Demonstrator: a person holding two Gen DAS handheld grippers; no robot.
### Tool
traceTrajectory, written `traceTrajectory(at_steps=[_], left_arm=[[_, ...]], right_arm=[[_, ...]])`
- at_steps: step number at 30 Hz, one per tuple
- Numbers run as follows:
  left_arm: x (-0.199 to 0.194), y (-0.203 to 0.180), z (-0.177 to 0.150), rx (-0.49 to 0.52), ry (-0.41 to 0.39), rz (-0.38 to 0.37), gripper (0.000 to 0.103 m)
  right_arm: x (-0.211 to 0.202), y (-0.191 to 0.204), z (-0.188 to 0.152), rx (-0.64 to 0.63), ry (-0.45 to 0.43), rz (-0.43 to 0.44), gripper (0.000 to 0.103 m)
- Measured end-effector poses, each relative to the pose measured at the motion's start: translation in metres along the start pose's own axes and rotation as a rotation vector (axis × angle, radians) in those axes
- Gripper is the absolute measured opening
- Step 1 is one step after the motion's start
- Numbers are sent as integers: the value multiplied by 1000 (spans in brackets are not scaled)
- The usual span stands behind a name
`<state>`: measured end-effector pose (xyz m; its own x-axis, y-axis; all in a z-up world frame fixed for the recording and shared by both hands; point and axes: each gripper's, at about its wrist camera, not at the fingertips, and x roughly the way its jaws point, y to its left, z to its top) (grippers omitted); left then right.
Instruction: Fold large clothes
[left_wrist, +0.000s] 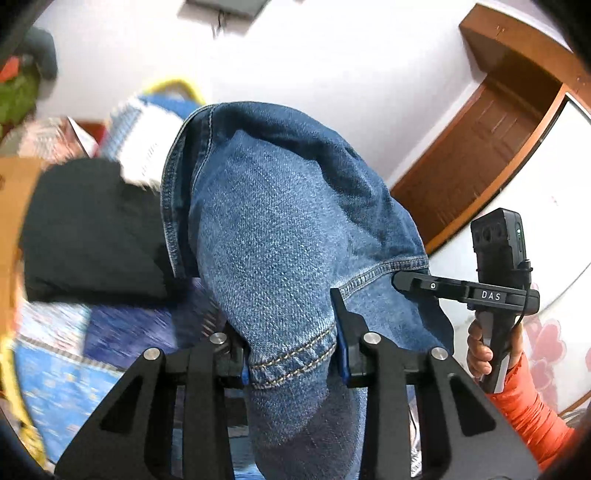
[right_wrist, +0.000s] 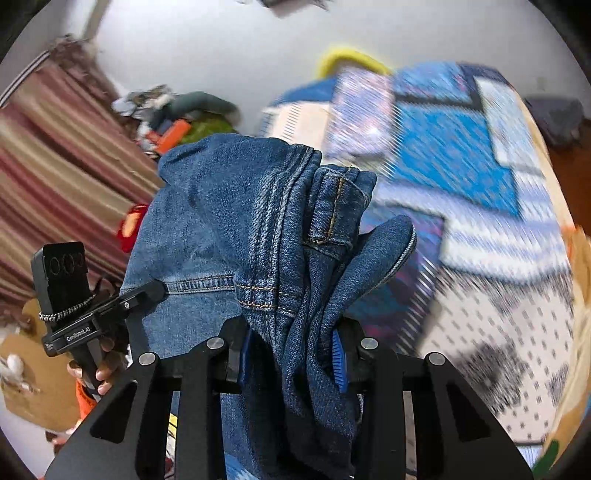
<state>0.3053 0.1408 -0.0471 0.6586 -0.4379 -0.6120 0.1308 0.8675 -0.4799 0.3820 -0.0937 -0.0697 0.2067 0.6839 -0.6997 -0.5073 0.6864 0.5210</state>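
Note:
A pair of blue denim jeans (left_wrist: 280, 221) is held up in the air between both grippers. My left gripper (left_wrist: 293, 356) is shut on a stitched hem of the jeans. My right gripper (right_wrist: 291, 356) is shut on bunched denim (right_wrist: 258, 229) near a seam and belt loop. The right gripper also shows in the left wrist view (left_wrist: 399, 280), its tip against the jeans' hem. The left gripper shows in the right wrist view (right_wrist: 155, 288), touching the denim's edge. The rest of the jeans hangs below, out of view.
A bed with a blue patterned quilt (right_wrist: 461, 155) lies below and beyond. A black garment (left_wrist: 92, 229) lies on it. A wooden door (left_wrist: 480, 155), a striped curtain (right_wrist: 55, 155) and a heap of clothes (right_wrist: 177, 122) stand around.

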Motion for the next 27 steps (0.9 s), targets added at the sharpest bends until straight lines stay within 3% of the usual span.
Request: traceTrajectory(at_steps=[7,14,19,23,25,27], left_arm=[[-59,47,59,35,-132,91,33],[-55,114,93,-3,-162,148,33],[0,201,97,-128,-88,237,35],[65,273,83,-265,66,326,38],[76,288,77,-287,70,334,41],[73,284,77,-245,47,335,42]], right_arm=[[39,70,47,-144,-47,53,30],[113,95,91,-185,-51,90,30],[193,82,110,-148,-6,75,30],[279,53,104,-111,94,-15,31],[316,39,93,-140,131,-116,38],[328,25,87,-139,117,-115,42]])
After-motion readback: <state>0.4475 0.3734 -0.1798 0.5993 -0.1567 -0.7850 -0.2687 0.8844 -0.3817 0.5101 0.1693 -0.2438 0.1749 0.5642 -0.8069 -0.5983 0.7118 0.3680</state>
